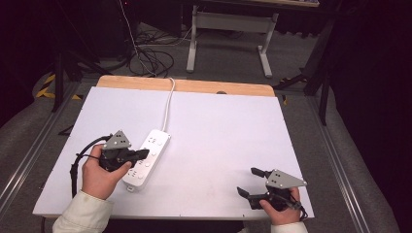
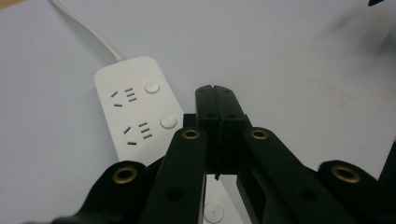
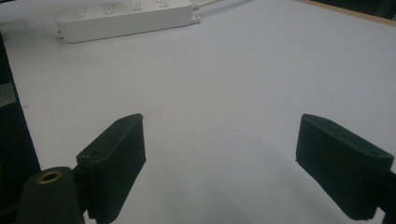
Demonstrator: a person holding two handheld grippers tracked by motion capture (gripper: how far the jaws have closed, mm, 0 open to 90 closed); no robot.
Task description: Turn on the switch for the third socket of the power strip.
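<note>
- Power strip [image 1: 147, 159] lies on white counter [image 1: 223, 141], left of centre, cord [image 1: 168, 103] running to the far edge.
- Left gripper [image 2: 217, 93] fingers pressed together, empty, tip over the strip's switch buttons [image 2: 167, 122].
- Likely step: pressing a switch; next move needs tip down squarely on one button.
- Right gripper [image 1: 250, 182] fingers spread, idle near the front right corner.

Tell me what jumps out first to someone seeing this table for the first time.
A white power strip lies on the left part of the white table, its cord running to the far edge. The left hand-held gripper, jaws shut, sits right over the strip. The right hand-held gripper rests near the front right corner, jaws wide open and holding nothing.
</note>
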